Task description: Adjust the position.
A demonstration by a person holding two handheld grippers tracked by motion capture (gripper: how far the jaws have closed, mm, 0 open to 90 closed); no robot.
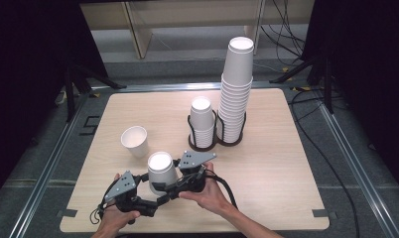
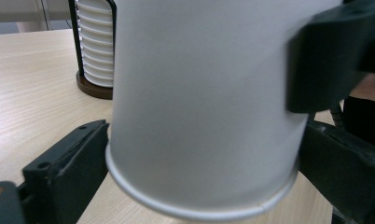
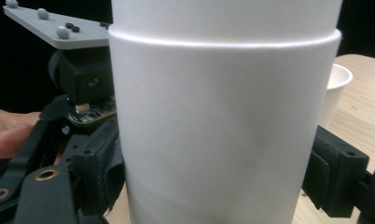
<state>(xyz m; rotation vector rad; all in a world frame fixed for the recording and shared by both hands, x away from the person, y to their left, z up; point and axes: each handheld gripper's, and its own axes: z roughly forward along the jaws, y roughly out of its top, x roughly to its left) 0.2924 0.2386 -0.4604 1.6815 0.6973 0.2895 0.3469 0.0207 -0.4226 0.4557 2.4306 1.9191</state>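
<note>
White inverted paper cup (image 1: 161,170) sits between both tongs: right gripper (image 1: 173,187) pinches its wall, left gripper (image 1: 150,194) spread around its rim.

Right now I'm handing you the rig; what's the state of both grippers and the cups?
Right gripper: shut on the front cup, base up.
Left gripper: jaws flank its rim; grip unclear.
Done: one loose cup stands upright, left of it.
To do: short stack and tall stack sit in holders behind; probably place the front cup next.
</note>
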